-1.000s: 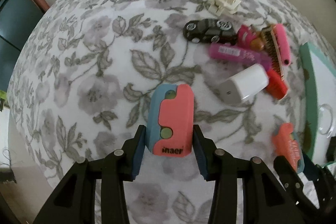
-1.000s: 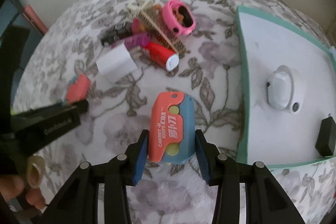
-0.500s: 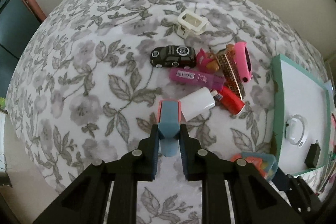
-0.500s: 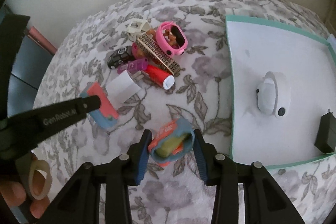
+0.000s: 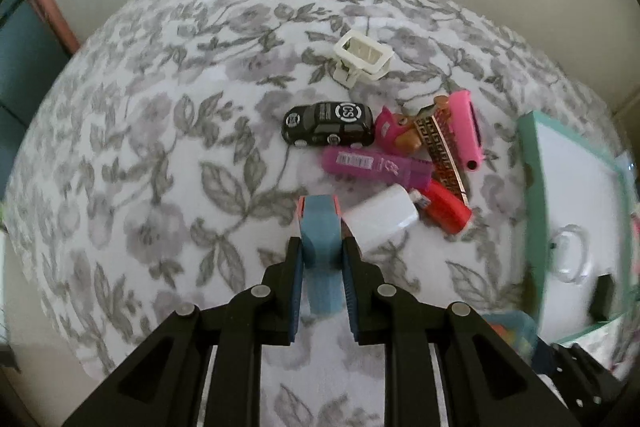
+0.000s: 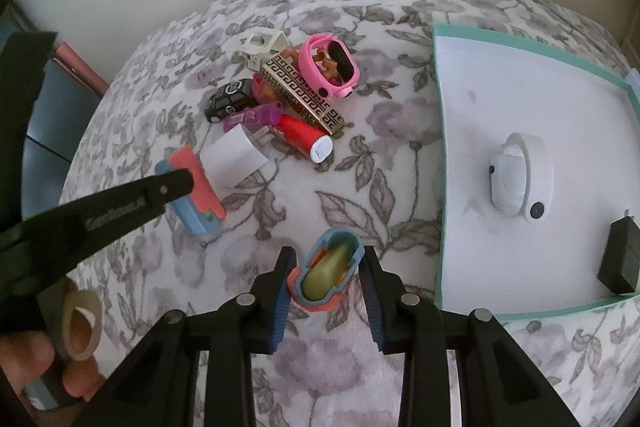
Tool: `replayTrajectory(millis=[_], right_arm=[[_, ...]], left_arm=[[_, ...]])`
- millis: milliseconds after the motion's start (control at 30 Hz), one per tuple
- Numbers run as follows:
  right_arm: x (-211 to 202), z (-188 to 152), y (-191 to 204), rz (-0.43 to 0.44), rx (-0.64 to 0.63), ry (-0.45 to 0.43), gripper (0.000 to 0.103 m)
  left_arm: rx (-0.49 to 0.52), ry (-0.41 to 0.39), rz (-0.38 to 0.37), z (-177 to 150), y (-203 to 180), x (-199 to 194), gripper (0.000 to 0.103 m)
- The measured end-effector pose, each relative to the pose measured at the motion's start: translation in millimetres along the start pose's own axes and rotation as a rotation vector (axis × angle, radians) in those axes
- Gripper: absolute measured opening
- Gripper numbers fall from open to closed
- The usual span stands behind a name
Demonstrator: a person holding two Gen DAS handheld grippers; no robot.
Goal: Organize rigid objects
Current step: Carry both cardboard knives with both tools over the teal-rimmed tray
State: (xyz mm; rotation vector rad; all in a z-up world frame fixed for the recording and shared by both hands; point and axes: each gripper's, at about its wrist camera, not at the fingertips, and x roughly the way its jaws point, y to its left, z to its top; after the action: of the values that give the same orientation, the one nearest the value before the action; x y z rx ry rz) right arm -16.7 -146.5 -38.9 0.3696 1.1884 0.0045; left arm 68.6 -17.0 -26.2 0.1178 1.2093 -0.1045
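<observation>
Two hand-held grippers, each closed on a blue-and-coral plastic case above the floral-clothed bench (image 6: 360, 27). Left hand-held gripper (image 5: 320, 255): case (image 5: 319, 231) pinched edge-on, faces hidden. Right hand-held gripper (image 6: 326, 279), jaws lately narrowing: case (image 6: 326, 273) tilted, yellowish insert showing, lower end cut off. White tray with teal rim (image 6: 520, 41) just right, blurred in left view.

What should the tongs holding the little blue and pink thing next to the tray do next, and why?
Probably carry it sideways over the tray. The right tongs have been closing on the blue and pink case, which already looks tipped off the flowery cloth. The teal-edged tray with the white watch sits just beside it, a likely place for sorted things.
</observation>
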Motion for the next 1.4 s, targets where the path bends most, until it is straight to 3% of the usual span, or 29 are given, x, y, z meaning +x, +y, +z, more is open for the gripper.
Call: replayTrajectory(millis=[267,700,900,1167,1400], right_arm=[[24.7,3.4,-10.3,0.026,0.065,0.052,0.028],[38.1,1.0,10.8,-0.063,-0.03,0.078,0.024],[37.0,-1.0,3.8,0.004,0.02,0.078,0.023],[12.1,2.8,-7.3,0.054,0.062,0.018,0.023],[-23.2,14.5,-26.1,0.06,0.116,-0.089,0.023]], left_arm=[[0.026,0.005,0.026,5.4,-1.5,28.4,0.022],[-0.02,0.024,0.002,-4.6,4.4,44.8,0.022],[-0.069,0.055,-0.023,-13.9,9.9,33.4,0.022],[-0.09,-0.002,-0.048,-8.6,9.9,-2.0,0.022],[-0.087,-0.068,-0.097,5.5,-8.8,-33.1,0.022]])
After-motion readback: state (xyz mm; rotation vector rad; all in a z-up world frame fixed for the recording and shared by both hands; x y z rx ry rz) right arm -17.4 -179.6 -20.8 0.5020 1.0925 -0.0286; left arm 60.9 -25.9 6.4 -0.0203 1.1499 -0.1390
